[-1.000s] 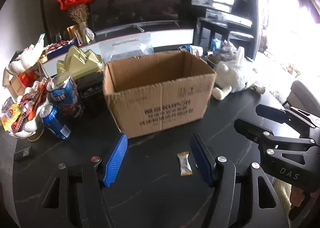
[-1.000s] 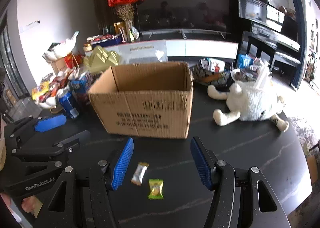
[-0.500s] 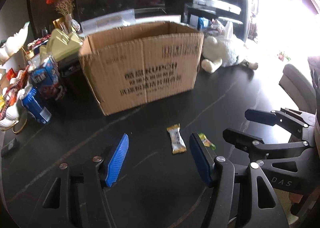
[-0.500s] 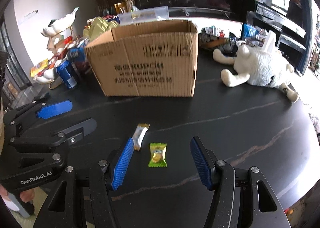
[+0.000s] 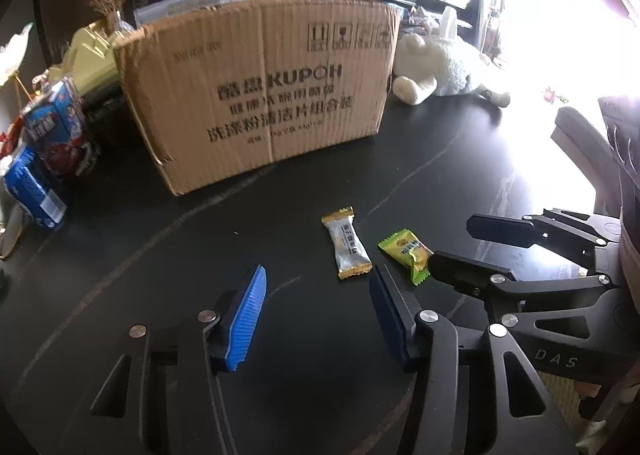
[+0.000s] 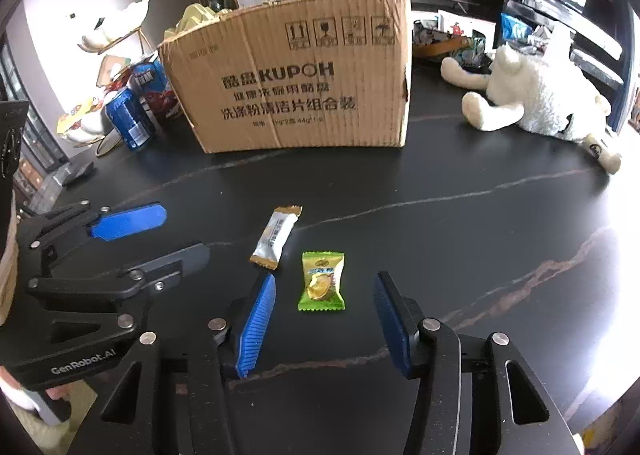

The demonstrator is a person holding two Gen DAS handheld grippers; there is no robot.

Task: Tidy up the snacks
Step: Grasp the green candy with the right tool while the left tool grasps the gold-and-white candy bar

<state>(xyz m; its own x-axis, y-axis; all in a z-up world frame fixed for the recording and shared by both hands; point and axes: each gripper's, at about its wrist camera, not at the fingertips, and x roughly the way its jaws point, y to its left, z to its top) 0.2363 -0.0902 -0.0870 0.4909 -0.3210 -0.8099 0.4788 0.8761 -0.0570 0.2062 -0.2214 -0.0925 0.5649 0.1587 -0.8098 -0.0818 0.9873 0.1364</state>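
A black marble-veined counter [image 6: 460,223] carries a large open brown cardboard box [image 6: 296,79] toward its far edge. Nearer its front edge lie a silver-and-gold snack bar wrapper [image 6: 276,237] and a small green candy packet [image 6: 322,281], side by side. Both look light, crinkly and slippery, best pinched across the middle. The left gripper [image 5: 316,301] and right gripper [image 6: 324,317] hover with fingers spread, holding nothing.

Cardboard box [image 6: 304,79]: printed "KUPOH", Chinese lines below, "44g" legible; four handling pictograms near its top edge.
Left gripper [image 6: 156,231] body: "GenRobot.AI".
Right gripper [image 5: 460,247] body: "DAS".
Snack wrappers: print unreadable.
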